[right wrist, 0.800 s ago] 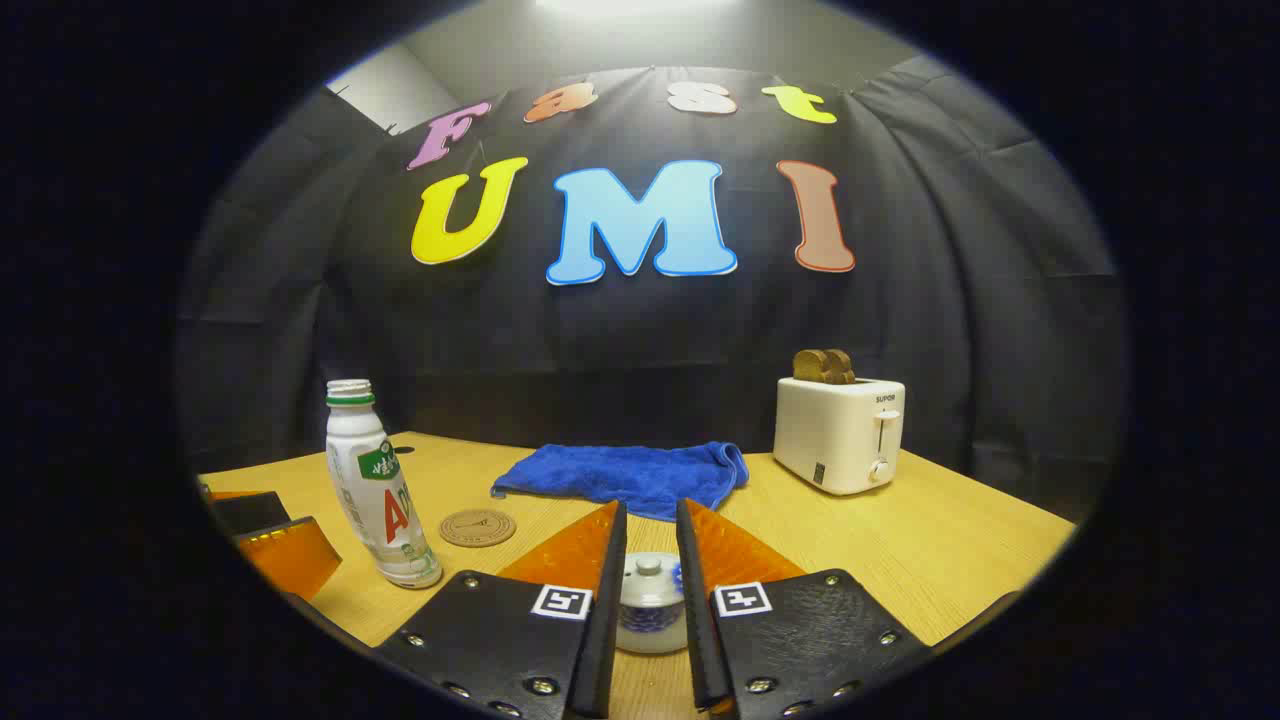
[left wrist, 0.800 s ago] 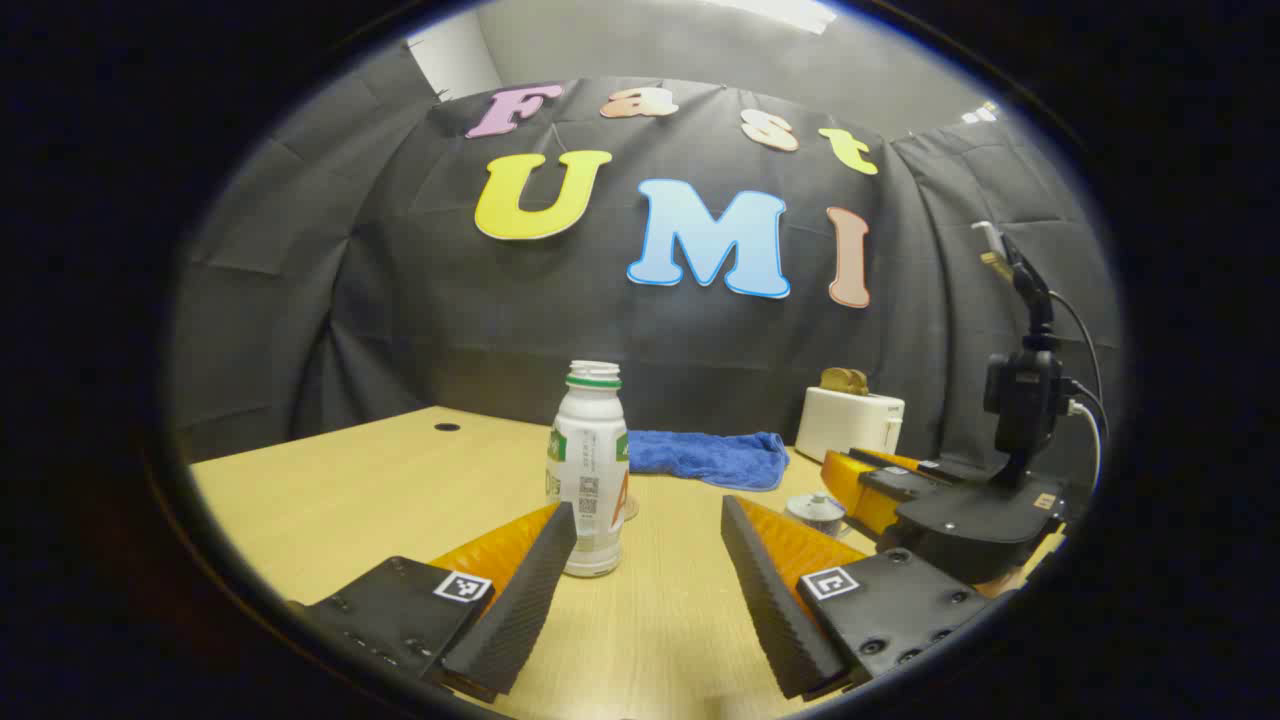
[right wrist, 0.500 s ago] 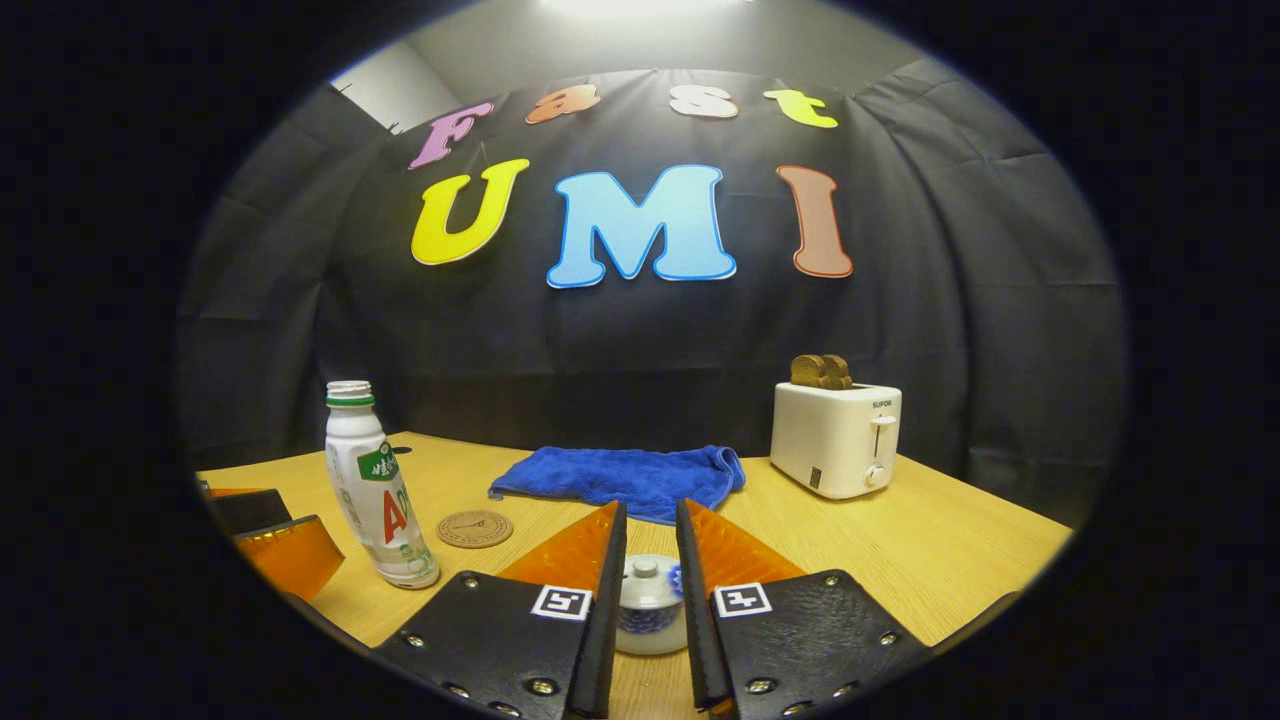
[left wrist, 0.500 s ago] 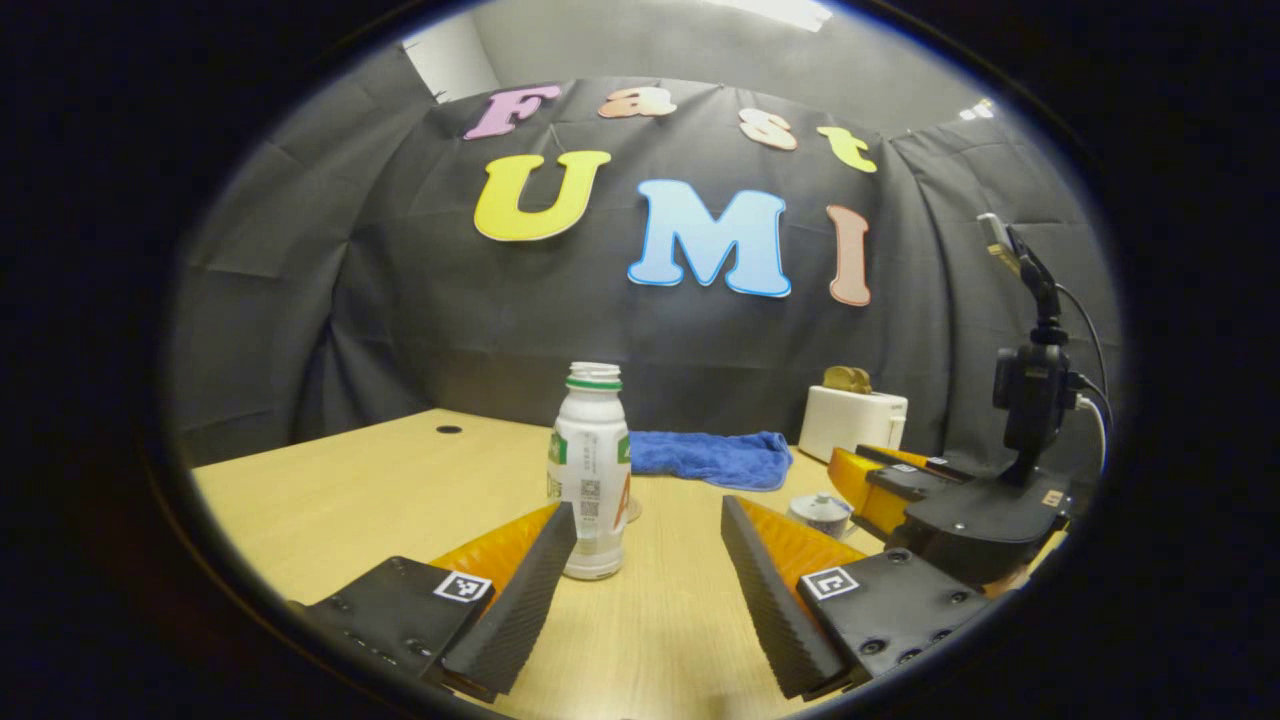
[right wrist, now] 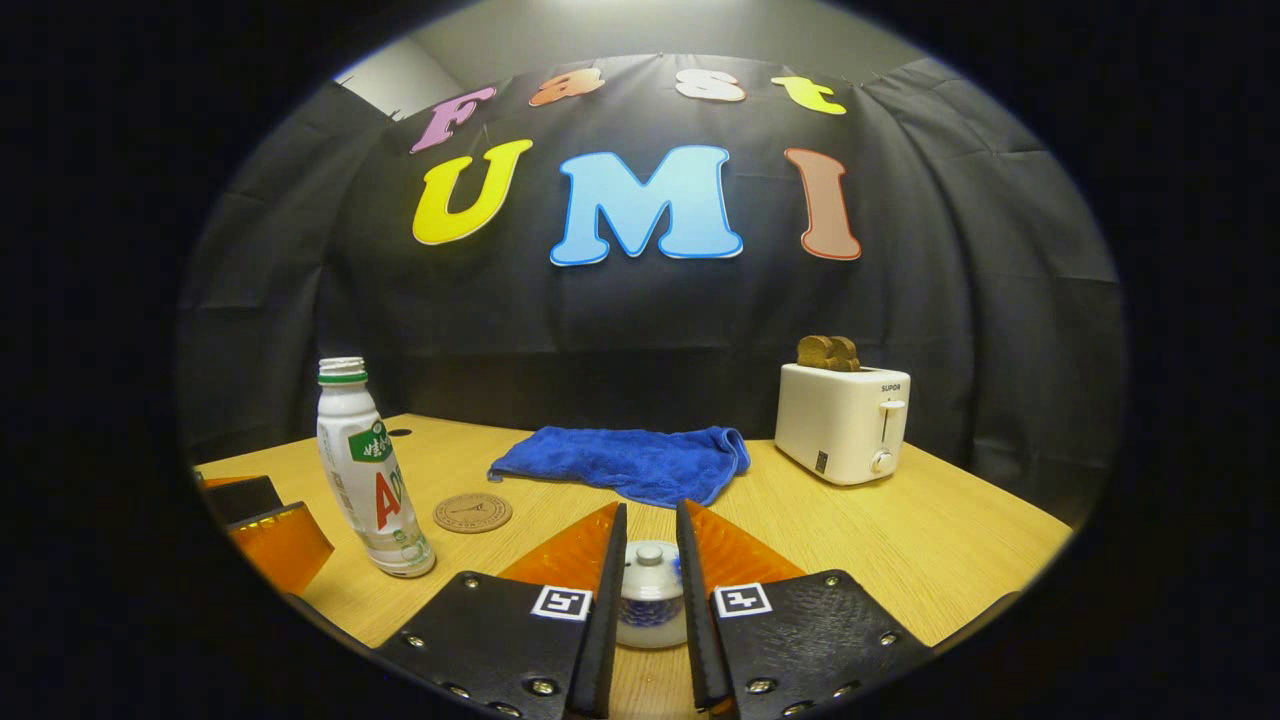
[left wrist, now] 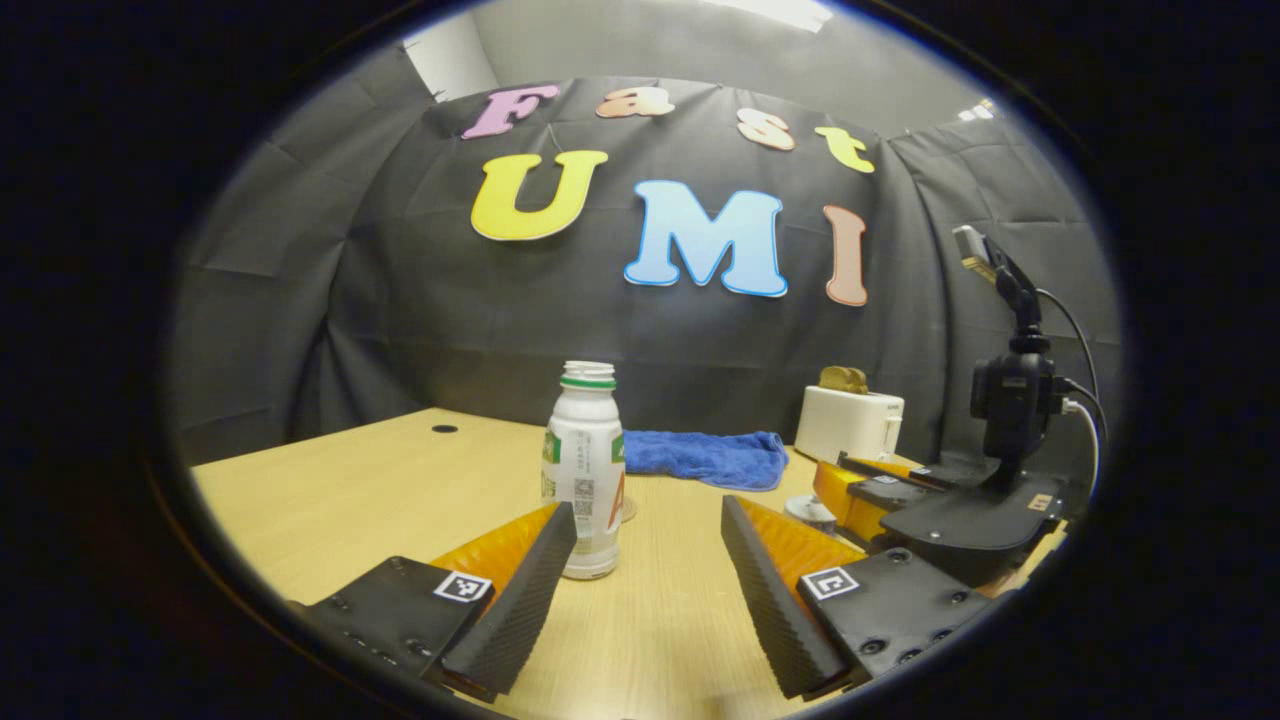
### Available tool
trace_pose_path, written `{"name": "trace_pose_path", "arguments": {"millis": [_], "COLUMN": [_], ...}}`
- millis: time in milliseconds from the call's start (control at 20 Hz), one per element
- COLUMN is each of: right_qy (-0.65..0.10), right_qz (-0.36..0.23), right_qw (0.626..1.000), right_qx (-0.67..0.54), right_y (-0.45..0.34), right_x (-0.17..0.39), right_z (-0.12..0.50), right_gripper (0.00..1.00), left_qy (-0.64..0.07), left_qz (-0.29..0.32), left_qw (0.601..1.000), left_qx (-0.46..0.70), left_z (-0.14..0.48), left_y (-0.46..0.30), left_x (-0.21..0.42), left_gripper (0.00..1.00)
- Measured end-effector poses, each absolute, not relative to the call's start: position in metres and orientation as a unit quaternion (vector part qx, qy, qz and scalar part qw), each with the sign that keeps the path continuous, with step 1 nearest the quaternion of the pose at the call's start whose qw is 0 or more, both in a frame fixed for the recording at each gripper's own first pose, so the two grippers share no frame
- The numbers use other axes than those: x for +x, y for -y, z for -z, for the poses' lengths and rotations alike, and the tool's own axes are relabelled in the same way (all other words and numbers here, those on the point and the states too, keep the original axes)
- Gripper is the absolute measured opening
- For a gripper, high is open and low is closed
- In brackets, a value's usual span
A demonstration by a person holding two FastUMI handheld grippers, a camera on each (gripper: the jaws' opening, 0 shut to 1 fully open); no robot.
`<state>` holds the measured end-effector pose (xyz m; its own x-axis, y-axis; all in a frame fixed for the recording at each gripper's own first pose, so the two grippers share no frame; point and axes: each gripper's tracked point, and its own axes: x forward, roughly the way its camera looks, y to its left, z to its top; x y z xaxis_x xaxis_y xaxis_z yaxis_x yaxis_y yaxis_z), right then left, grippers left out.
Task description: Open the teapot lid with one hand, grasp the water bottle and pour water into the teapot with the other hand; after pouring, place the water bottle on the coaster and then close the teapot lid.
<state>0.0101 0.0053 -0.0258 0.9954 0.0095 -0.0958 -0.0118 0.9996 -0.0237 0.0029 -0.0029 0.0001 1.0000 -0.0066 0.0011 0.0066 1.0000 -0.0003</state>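
A small white teapot (right wrist: 650, 600) with a blue pattern and its knobbed lid (right wrist: 650, 553) on stands on the table, seen low in the narrow gap of my right gripper (right wrist: 650, 507). The fingers stand a little apart, and space shows on both sides of the knob. In the left gripper view that gripper (left wrist: 850, 480) partly covers the teapot (left wrist: 805, 510). A white uncapped water bottle (left wrist: 585, 470) stands upright just past my left finger; my left gripper (left wrist: 648, 505) is wide open and holds nothing. The bottle (right wrist: 370, 480) stands beside a round cork coaster (right wrist: 472, 512).
A blue towel (right wrist: 625, 462) lies at the back of the wooden table (right wrist: 950, 540). A white toaster (right wrist: 842, 420) with bread in it stands at the back right. In the left gripper view the towel (left wrist: 705, 458) and toaster (left wrist: 850, 420) are beyond the bottle.
My right gripper has dipped and moved lower over the teapot, hiding more of it in the left gripper view. Its finger gap is unchanged. The left gripper and bottle have barely moved.
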Motion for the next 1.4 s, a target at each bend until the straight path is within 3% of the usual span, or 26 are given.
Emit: {"name": "trace_pose_path", "arguments": {"millis": [250, 650, 700, 850, 900, 1150, 1400], "right_qy": [-0.092, -0.098, -0.100, -0.102, -0.102, -0.097, -0.032], "right_qz": [-0.012, -0.005, -0.009, -0.009, -0.014, -0.027, -0.007], "right_qw": [0.996, 0.995, 0.995, 0.995, 0.995, 0.995, 0.999], "right_qx": [-0.007, -0.019, -0.012, 0.004, 0.008, 0.022, 0.021], "right_y": [-0.008, -0.010, -0.007, -0.007, -0.005, -0.007, 0.009], "right_x": [0.016, 0.027, 0.022, 0.032, 0.022, 0.023, 0.015], "right_z": [0.047, 0.046, 0.043, 0.052, 0.042, 0.042, 0.008], "right_gripper": [0.30, 0.33, 0.17, 0.18, 0.05, 0.05, 0.05], "left_qy": [-0.001, -0.004, -0.004, -0.005, -0.005, -0.005, -0.003], "left_qz": [0.005, 0.006, 0.006, 0.006, 0.006, 0.005, 0.001], "left_qw": [1.000, 1.000, 1.000, 1.000, 1.000, 1.000, 1.000], "left_qx": [-0.004, -0.006, -0.006, -0.005, -0.006, -0.009, 0.006], "left_z": [0.004, 0.004, 0.005, 0.005, 0.006, 0.005, 0.002], "left_y": [0.003, 0.005, 0.005, 0.006, 0.006, 0.006, 0.001], "left_x": [0.004, 0.004, 0.004, 0.004, 0.004, 0.005, 0.008], "left_gripper": [1.00, 1.00, 1.00, 1.00, 1.00, 1.00, 1.00]}}
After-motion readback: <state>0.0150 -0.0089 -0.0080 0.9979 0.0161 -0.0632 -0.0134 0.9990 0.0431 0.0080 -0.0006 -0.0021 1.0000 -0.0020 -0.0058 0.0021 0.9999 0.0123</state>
